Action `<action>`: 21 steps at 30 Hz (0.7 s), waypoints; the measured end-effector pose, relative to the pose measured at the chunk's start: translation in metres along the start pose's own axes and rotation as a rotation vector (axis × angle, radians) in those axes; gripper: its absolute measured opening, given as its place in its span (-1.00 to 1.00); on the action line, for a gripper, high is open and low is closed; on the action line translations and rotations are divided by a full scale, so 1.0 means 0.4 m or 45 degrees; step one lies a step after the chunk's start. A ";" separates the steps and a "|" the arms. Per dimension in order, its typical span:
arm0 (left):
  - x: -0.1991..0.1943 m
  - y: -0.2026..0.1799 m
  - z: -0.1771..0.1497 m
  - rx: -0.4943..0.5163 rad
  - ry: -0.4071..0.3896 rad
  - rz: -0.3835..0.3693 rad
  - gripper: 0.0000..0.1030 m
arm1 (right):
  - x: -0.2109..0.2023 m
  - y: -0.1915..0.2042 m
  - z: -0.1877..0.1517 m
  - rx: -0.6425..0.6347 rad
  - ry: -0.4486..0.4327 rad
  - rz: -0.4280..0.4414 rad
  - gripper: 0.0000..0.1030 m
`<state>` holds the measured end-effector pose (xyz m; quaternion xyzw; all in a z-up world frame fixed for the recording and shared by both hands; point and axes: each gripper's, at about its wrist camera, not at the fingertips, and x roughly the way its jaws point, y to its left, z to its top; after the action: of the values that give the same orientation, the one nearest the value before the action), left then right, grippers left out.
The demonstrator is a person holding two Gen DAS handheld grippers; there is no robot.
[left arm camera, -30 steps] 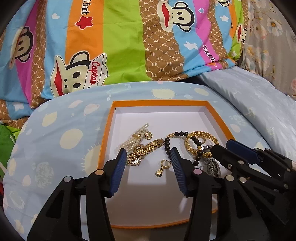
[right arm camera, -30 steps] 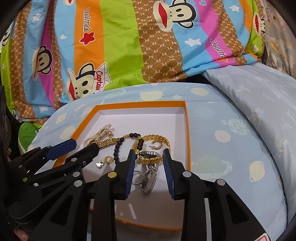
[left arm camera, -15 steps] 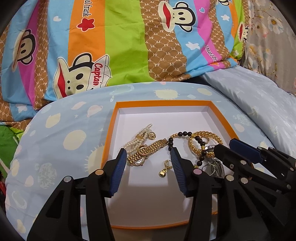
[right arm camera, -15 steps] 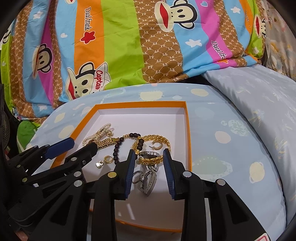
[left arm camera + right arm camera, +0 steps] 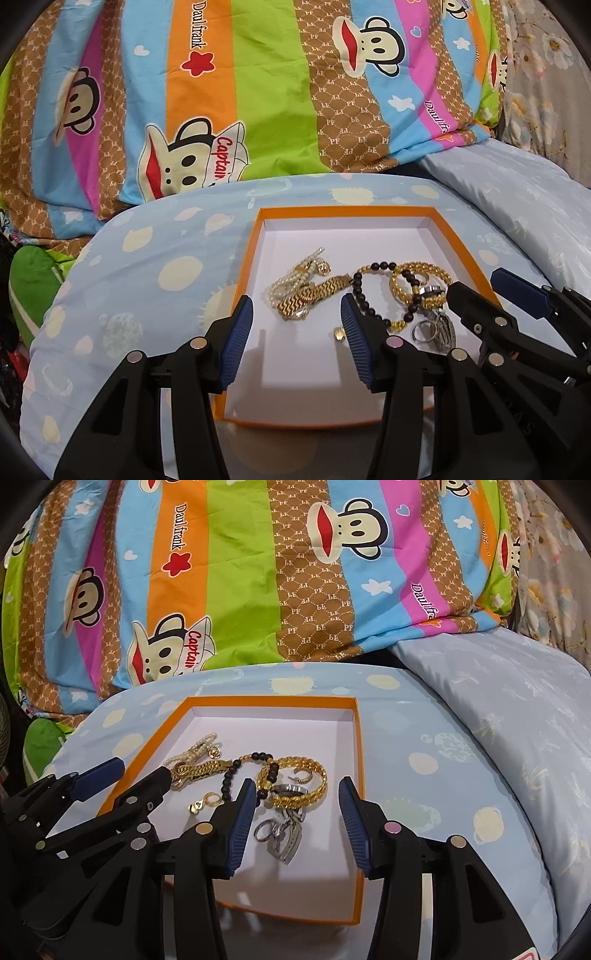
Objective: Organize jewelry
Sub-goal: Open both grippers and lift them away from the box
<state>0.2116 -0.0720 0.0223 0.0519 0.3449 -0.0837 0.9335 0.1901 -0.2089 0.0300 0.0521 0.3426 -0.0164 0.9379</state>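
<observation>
Orange-rimmed box [image 5: 255, 236], white inside, sits on a pale blue pillow [image 5: 147, 258] on the bed; a striped monkey-print quilt [image 5: 258, 92] rises behind it.

All jewelry lies in one loose heap across the middle of the box floor, nothing outside it as far as both views show.
- Far left: pearl strand [image 5: 295, 275], touching a gold link watch band [image 5: 314, 293].
- Centre: dark bead bracelet [image 5: 369, 306] looped over a gold chain bracelet [image 5: 306, 782], the two overlapping.
- Near side of heap: silver rings and a silver clasp piece [image 5: 284, 834] bunched together, touching the gold chain.
- Small gold earring [image 5: 205, 801] lies slightly apart, near-left of the beads; another small hoop sits inside the gold chain loop.

Left claw [image 5: 295, 339]: jaws wide, nothing between them, hovering over the near-left floor of the box, just beside the watch band.
Right claw [image 5: 295, 819]: jaws wide, empty, straddling the silver pieces and the near edge of the gold chain, not gripping.

Judgement on progress: early stage. Pieces are gathered in the box but tangled and unsorted; none is separated or laid out on its own. The near half of the box floor is bare. Left to do: nearly everything, meaning pulling each piece free and laying them apart. The right claw looks best placed to begin with the gold chain or the silver cluster.
</observation>
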 end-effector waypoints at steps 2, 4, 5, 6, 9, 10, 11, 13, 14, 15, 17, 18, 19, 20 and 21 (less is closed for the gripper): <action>-0.008 0.004 -0.010 -0.012 0.008 0.001 -0.07 | -0.011 0.002 -0.008 0.005 0.002 0.012 -0.05; -0.017 0.007 -0.020 -0.020 0.011 0.008 -0.07 | -0.021 0.004 -0.018 0.009 -0.001 0.019 -0.04; -0.021 0.007 -0.024 -0.022 0.009 0.015 -0.07 | -0.024 0.003 -0.022 0.012 -0.002 0.024 -0.04; -0.024 0.007 -0.027 -0.024 0.005 0.022 -0.07 | -0.026 0.003 -0.025 0.016 -0.004 0.025 -0.04; -0.033 -0.001 -0.035 -0.008 -0.015 0.061 -0.07 | -0.025 0.003 -0.030 0.010 -0.016 0.005 0.01; -0.035 -0.005 -0.038 0.007 -0.024 0.079 -0.06 | -0.025 0.005 -0.032 0.003 -0.018 -0.006 0.03; -0.036 -0.007 -0.040 0.016 -0.029 0.091 -0.05 | -0.025 0.005 -0.034 -0.003 -0.019 -0.013 0.03; -0.040 -0.005 -0.043 0.013 -0.036 0.101 0.03 | -0.029 0.003 -0.036 0.005 -0.023 -0.013 0.03; -0.042 -0.003 -0.044 0.008 -0.040 0.105 0.06 | -0.032 0.001 -0.037 0.010 -0.026 -0.011 0.03; -0.045 0.000 -0.045 0.002 -0.045 0.109 0.14 | -0.037 -0.001 -0.040 0.016 -0.028 -0.009 0.03; -0.055 0.005 -0.051 -0.014 -0.053 0.118 0.20 | -0.043 -0.001 -0.047 0.013 -0.026 -0.008 0.07; -0.059 0.006 -0.054 -0.017 -0.052 0.118 0.21 | -0.049 0.001 -0.053 0.005 -0.026 -0.011 0.08; -0.063 0.006 -0.059 -0.019 -0.048 0.115 0.21 | -0.054 0.003 -0.058 -0.001 -0.028 -0.012 0.08; -0.068 0.006 -0.063 -0.020 -0.047 0.115 0.21 | -0.059 0.004 -0.061 -0.006 -0.033 -0.014 0.08; -0.073 0.006 -0.067 -0.021 -0.049 0.115 0.21 | -0.065 0.005 -0.065 -0.011 -0.041 -0.016 0.08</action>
<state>0.1733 -0.0620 0.0213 0.0581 0.3247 -0.0396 0.9432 0.1536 -0.2041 0.0273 0.0455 0.3278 -0.0215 0.9434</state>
